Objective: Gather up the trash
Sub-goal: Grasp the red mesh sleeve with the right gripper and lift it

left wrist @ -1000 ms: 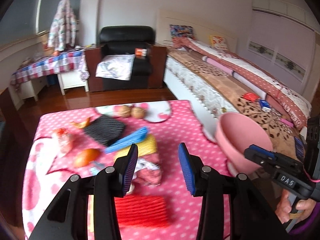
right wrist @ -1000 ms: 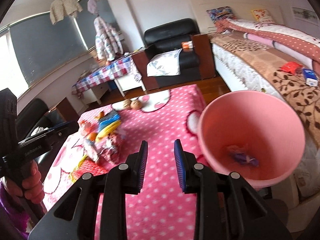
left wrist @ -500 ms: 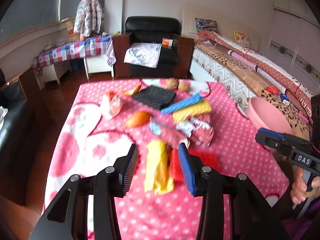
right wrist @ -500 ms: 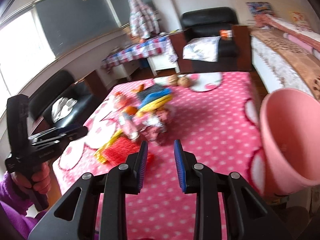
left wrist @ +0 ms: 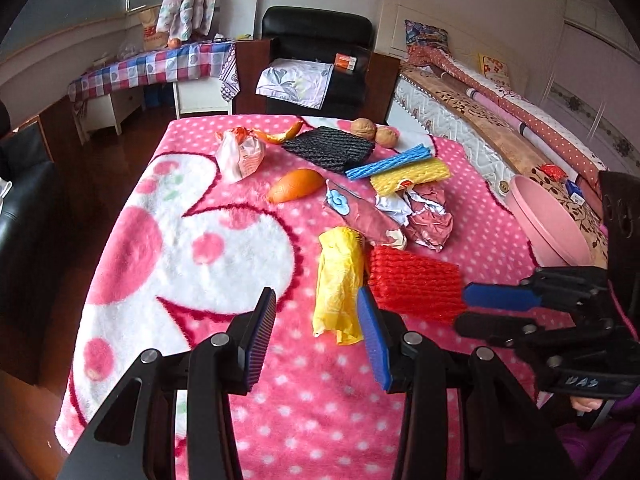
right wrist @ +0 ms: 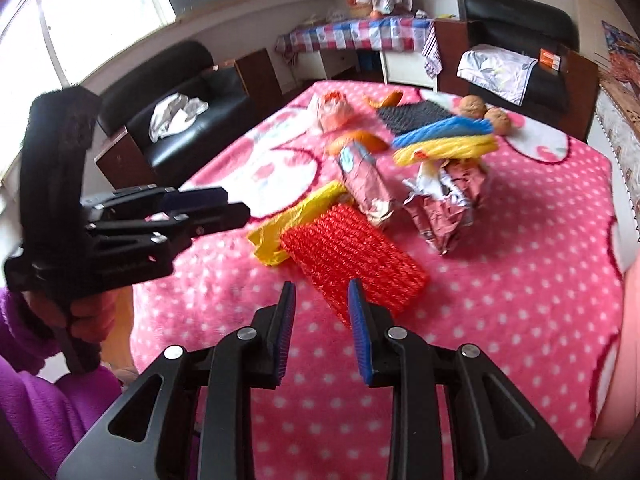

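Observation:
Trash lies on a pink dotted blanket (left wrist: 320, 400). A red foam net (left wrist: 414, 282) (right wrist: 352, 256) lies beside a yellow plastic bag (left wrist: 338, 280) (right wrist: 280, 228). Behind them are crumpled red wrappers (left wrist: 430, 216), a yellow foam net (left wrist: 408, 174), a blue foam net (left wrist: 390, 162), a black foam net (left wrist: 328, 148), orange peel (left wrist: 296, 186) and two walnuts (left wrist: 374, 130). My left gripper (left wrist: 316, 332) is open, just short of the yellow bag. My right gripper (right wrist: 320, 314) is open, with the red net's near corner at its fingertips. A pink bin (left wrist: 546, 224) stands off the table's right edge.
A bed (left wrist: 500, 112) runs along the right. A black armchair (left wrist: 316, 64) stands behind the table. A checked-cloth table (left wrist: 152, 72) and a black sofa (right wrist: 188, 108) are on the left. A white and orange wrapper (left wrist: 242, 154) lies at the far left of the trash.
Both grippers have pulled back from the pink bin and swung left toward the near trash. The right gripper now faces the red net, the left the yellow bag. Both stay open.

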Demonstrator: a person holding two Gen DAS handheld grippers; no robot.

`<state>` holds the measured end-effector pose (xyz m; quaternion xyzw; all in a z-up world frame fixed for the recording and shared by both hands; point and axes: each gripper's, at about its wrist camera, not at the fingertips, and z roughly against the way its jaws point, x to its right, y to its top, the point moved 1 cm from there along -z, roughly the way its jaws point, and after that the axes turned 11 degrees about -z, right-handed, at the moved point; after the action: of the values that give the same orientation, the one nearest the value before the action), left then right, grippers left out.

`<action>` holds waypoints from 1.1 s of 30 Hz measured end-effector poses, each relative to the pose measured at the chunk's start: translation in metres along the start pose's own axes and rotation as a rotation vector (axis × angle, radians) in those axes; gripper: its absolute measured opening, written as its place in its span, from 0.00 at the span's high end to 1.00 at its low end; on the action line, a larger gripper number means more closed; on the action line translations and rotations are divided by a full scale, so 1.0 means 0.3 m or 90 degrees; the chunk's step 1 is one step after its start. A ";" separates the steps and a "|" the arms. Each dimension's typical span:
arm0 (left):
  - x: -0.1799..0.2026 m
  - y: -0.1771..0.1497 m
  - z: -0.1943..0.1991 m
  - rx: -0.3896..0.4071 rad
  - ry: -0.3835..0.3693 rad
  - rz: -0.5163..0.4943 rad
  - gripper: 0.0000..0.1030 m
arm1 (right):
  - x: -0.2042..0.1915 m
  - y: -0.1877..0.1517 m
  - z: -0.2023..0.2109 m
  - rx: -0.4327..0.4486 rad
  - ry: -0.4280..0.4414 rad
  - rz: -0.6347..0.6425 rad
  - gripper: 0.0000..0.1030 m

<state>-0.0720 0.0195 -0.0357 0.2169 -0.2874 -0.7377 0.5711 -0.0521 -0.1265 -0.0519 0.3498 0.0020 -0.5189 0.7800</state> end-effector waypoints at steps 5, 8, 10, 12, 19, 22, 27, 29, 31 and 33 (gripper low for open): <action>-0.018 -0.004 -0.006 0.001 -0.005 0.006 0.60 | -0.021 -0.003 -0.061 -0.020 -0.043 0.038 0.73; -0.022 -0.007 -0.012 0.000 -0.010 0.006 0.60 | -0.022 0.000 -0.083 -0.014 -0.071 0.045 0.73; -0.020 -0.008 -0.017 -0.002 -0.013 0.003 0.60 | -0.017 0.000 -0.077 -0.006 -0.077 0.039 0.85; -0.015 -0.007 -0.024 -0.004 -0.019 -0.002 0.60 | -0.004 0.008 -0.066 0.000 -0.073 0.033 0.89; 0.008 -0.004 -0.063 -0.020 -0.030 -0.013 0.60 | 0.046 0.022 0.016 0.033 -0.032 -0.015 0.91; 0.022 -0.001 -0.082 -0.028 -0.030 -0.021 0.60 | 0.055 0.030 0.043 0.045 -0.014 -0.033 0.91; 0.035 0.001 -0.120 -0.051 -0.028 -0.022 0.64 | 0.075 0.038 0.110 0.078 0.000 -0.058 0.91; 0.032 -0.005 -0.131 -0.059 -0.031 -0.017 0.68 | 0.080 0.039 0.136 0.091 0.003 -0.063 0.91; 0.030 -0.009 -0.136 -0.062 -0.037 -0.011 0.75 | 0.092 0.042 0.157 0.102 0.004 -0.070 0.91; 0.033 -0.010 -0.138 -0.065 -0.038 -0.012 0.83 | 0.103 0.041 0.168 0.108 0.004 -0.076 0.91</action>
<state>-0.0501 0.0031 -0.0683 0.1681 -0.2643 -0.7629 0.5656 -0.0459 -0.1765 -0.0185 0.4155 -0.0190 -0.5619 0.7151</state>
